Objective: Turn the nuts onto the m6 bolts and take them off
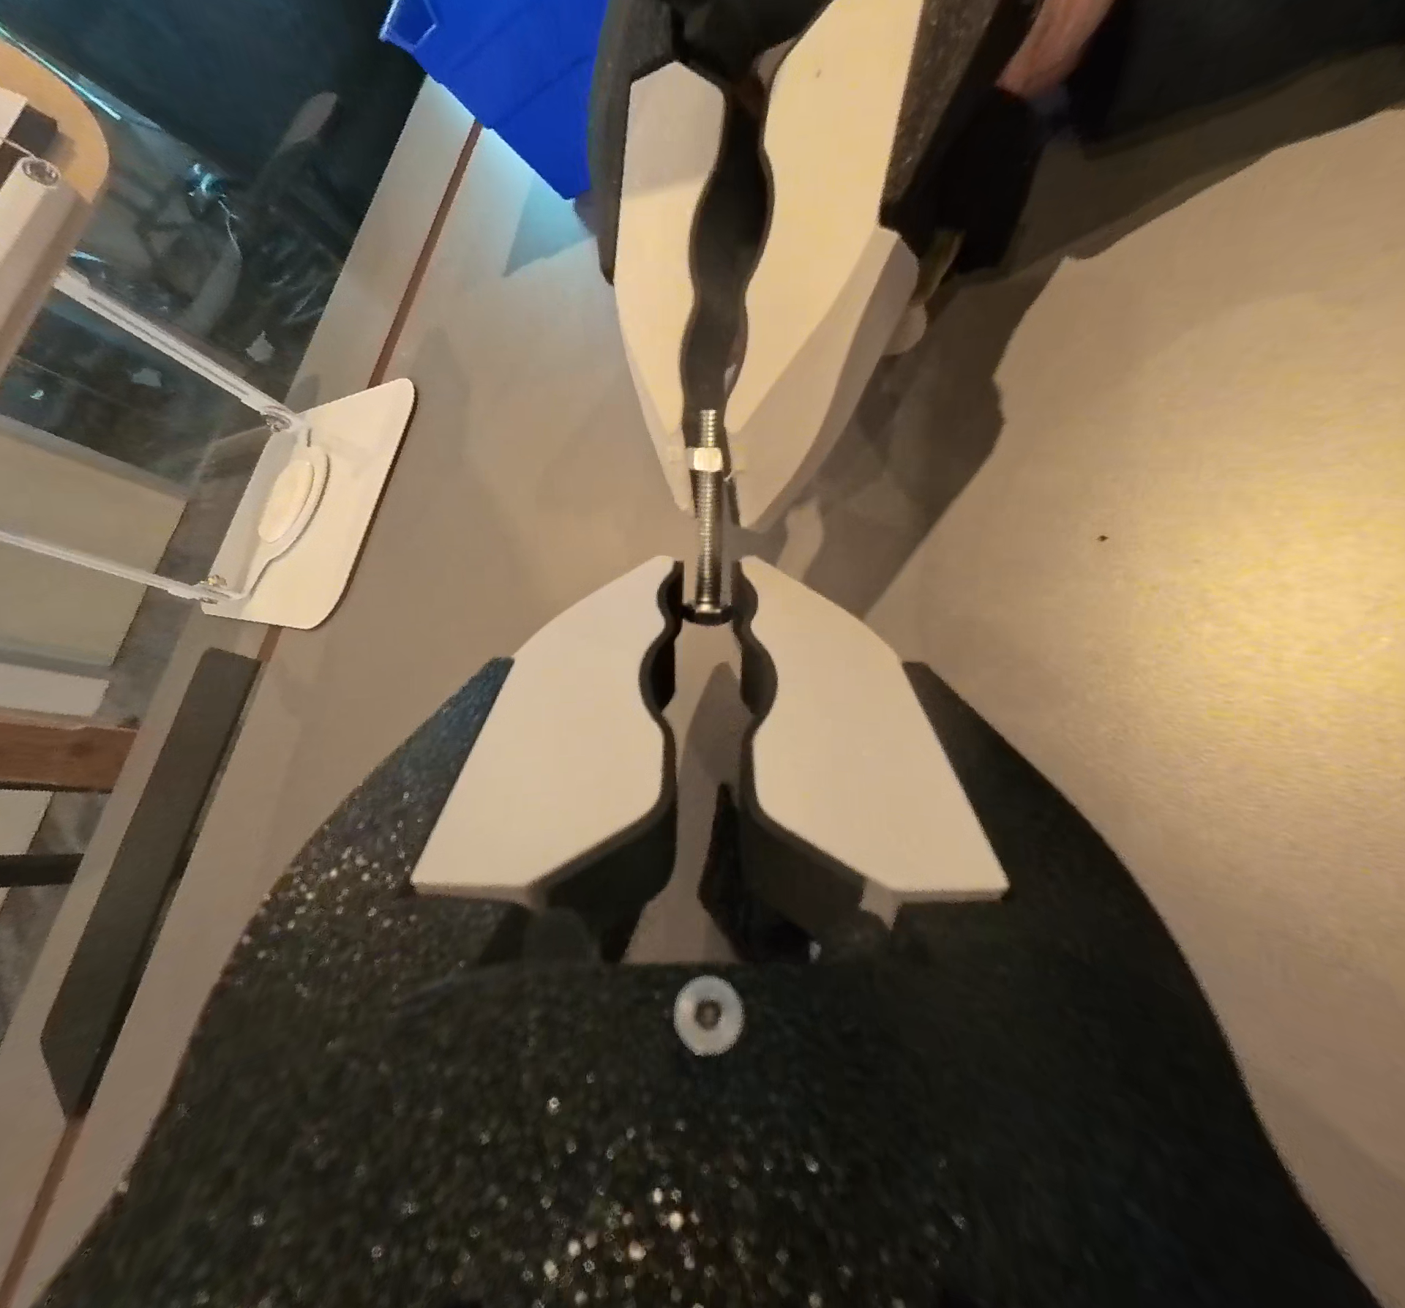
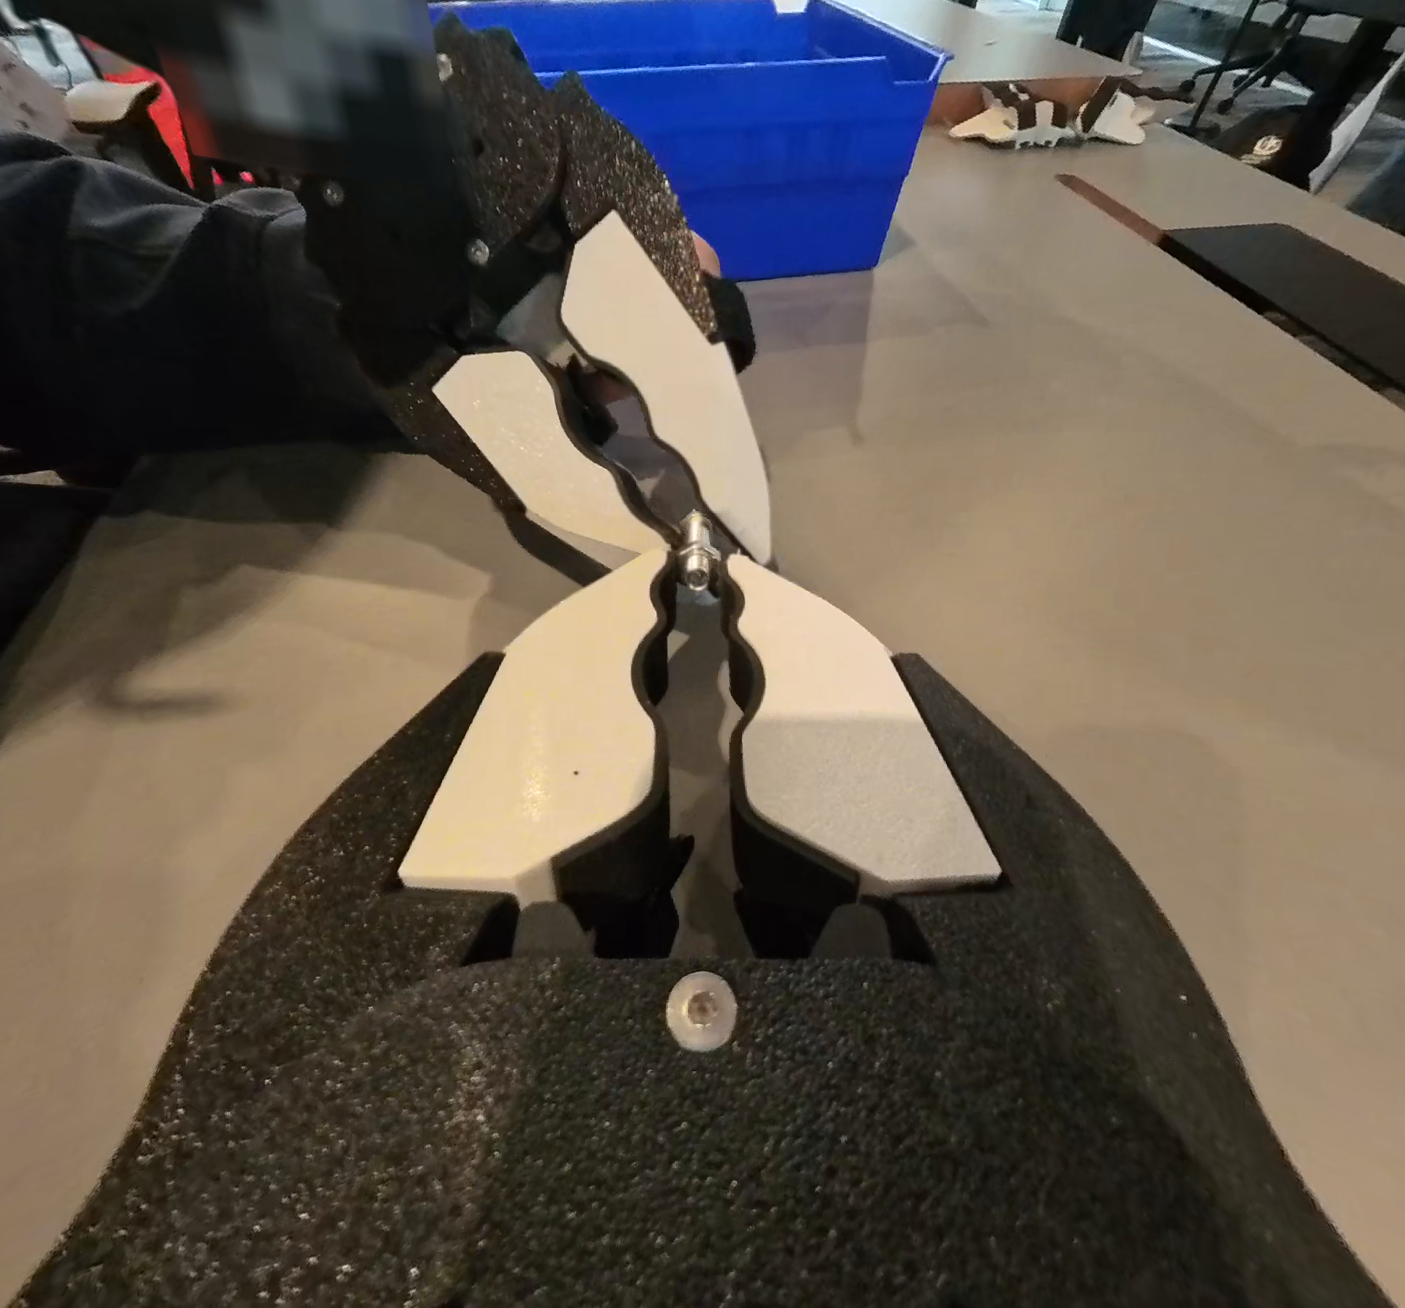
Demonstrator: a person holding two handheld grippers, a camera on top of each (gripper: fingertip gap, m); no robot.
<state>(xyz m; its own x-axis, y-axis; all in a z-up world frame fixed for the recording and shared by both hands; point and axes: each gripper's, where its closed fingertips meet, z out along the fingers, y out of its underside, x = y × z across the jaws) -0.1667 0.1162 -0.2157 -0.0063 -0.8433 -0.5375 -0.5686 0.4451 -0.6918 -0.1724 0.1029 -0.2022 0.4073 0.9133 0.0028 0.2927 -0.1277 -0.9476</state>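
A silver M6 bolt (image 1: 707,541) spans the gap between my two grippers above the grey table (image 1: 1140,587). My left gripper (image 1: 705,572) is shut on the bolt's head end. My right gripper (image 1: 718,511) comes in from above in the left wrist view and is shut on a hex nut (image 1: 703,458) threaded partway along the shank. Thread shows on both sides of the nut. In the right wrist view my right gripper (image 2: 693,564) grips the nut (image 2: 696,573), and the left gripper (image 2: 696,538) comes from the upper left holding the bolt (image 2: 690,522).
A blue plastic bin (image 2: 760,131) stands on the table behind the grippers; it also shows in the left wrist view (image 1: 494,39). A clear acrylic stand with a white base (image 1: 304,503) sits by the table edge. A black mat (image 2: 1292,283) lies at the right. A dark sleeve (image 2: 152,321) holds the left gripper. Left and right tips are no more than a few centimetres apart.
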